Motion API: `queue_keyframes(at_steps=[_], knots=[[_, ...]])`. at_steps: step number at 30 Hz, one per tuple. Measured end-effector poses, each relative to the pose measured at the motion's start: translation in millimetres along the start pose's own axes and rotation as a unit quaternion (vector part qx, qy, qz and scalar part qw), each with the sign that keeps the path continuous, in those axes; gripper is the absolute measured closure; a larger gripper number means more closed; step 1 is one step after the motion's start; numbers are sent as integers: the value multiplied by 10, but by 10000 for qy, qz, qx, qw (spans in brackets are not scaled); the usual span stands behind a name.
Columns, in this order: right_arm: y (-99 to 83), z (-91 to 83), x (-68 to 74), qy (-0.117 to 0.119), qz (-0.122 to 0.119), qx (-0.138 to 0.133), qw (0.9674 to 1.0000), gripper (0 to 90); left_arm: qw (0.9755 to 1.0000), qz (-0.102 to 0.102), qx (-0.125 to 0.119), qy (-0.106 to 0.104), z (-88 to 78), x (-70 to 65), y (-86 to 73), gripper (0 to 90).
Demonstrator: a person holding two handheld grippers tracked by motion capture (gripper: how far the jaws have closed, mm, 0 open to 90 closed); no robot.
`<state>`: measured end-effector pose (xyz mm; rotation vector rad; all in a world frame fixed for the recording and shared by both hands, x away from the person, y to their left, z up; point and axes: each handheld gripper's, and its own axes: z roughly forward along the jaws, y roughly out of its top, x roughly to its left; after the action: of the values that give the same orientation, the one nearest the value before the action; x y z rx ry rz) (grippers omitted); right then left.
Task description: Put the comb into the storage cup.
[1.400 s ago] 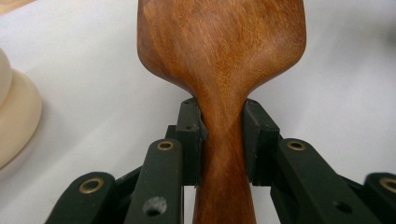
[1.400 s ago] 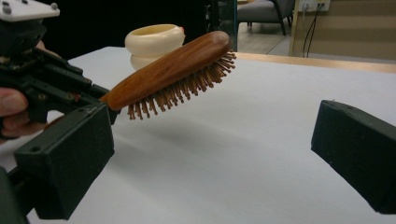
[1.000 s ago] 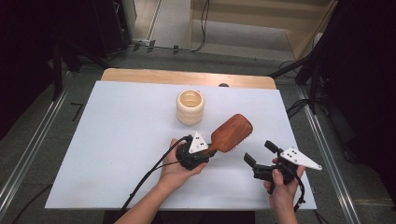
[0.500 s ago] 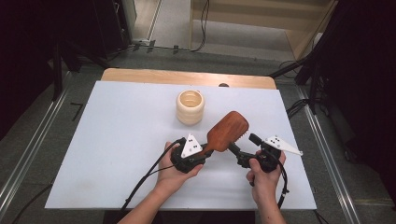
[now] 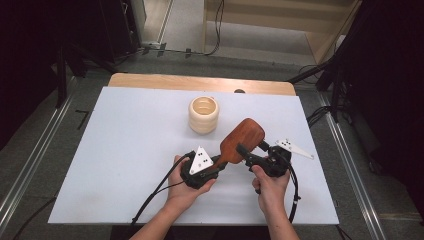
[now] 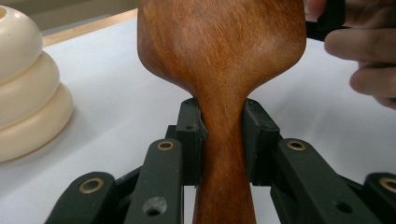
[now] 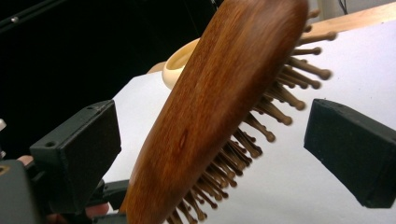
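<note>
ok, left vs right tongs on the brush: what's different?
The left tongs are shut on the brush at its neck; the right tongs stand open around its head, pads off it. The left meets the smooth wooden neck; the right straddles the back and bristles. Both are hand-held with black jaws.

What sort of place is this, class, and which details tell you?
Probably a lab or recording workspace: a white table between floor rails, cables trailing behind, and hand-held grippers working a wooden hairbrush.
</note>
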<state>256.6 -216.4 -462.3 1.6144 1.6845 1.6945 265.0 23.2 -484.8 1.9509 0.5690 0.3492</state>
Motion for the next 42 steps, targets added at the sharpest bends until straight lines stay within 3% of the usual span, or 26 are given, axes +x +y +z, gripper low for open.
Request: queue_keyframes(at_steps=[7, 11, 18, 25, 28, 30, 31, 35, 38, 42], knots=[[-9, 75, 20, 50, 188, 52, 9998, 45, 9999, 24, -112, 73, 0, -43, -5, 721], [-10, 113, 18, 199, 385, 102, 9990, 170, 9998, 63, -150, 75, 8, -70, -15, 722], [-9, 125, -17, 323, 591, 147, 9976, 293, 9997, 132, -189, 36, 12, -88, -32, 721], [-30, 105, -76, 691, 922, 40, 9933, 405, 9997, 113, -222, 8, 25, -68, -45, 718], [-31, 104, -56, 907, 872, -39, 9921, 453, 9997, -7, -238, -111, 31, -44, -43, 706], [-23, 94, -19, 917, 709, -82, 9932, 478, 9995, -62, -256, -155, 24, -30, -40, 631], [-19, 86, -6, 926, 641, -113, 9936, 486, 9991, -167, -249, -300, 7, 6, -38, 582], [12, 60, 11, 1127, 503, -213, 9921, 510, 9981, -292, -194, -500, -35, 46, -53, 352], [45, 42, 51, 1112, 282, -226, 9931, 518, 9979, -363, -203, -505, -68, 61, -62, 215], [76, 23, 102, 1113, 52, -234, 9935, 522, 9979, -389, -248, -458, -171, 124, -88, 133]])
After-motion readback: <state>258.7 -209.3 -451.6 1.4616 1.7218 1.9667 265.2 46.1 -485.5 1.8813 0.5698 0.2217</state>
